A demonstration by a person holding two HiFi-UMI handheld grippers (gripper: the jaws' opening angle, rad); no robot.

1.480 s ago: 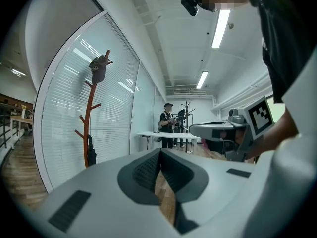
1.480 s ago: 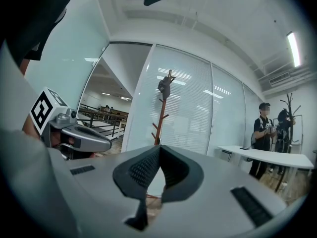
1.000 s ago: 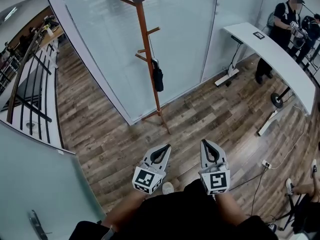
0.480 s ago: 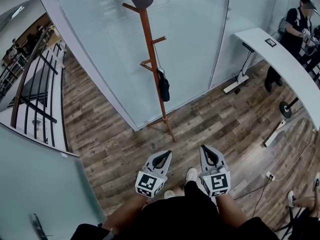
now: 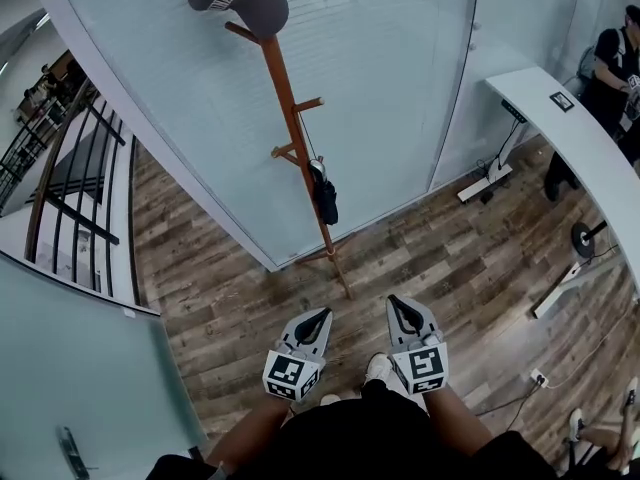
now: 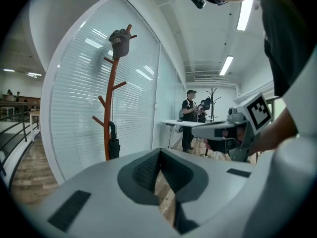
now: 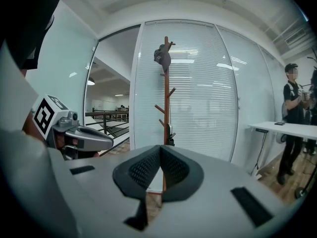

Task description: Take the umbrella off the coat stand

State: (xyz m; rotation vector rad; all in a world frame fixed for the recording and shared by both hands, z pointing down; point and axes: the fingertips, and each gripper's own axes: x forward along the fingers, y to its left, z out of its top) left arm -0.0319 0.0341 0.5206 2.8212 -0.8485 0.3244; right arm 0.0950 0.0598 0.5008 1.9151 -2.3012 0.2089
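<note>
Both jaws shut on nothing, left gripper and right gripper carried low and side by side, I reckon because the folded umbrella hangs well ahead on a lower peg of the coat stand by the glass wall.

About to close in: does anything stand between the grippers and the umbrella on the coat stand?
Nothing visible does. Only wood floor lies between the left gripper, the right gripper and the coat stand; the umbrella hangs exposed on a lower peg.

Wooden coat stand, matt wood-plank floor
</note>
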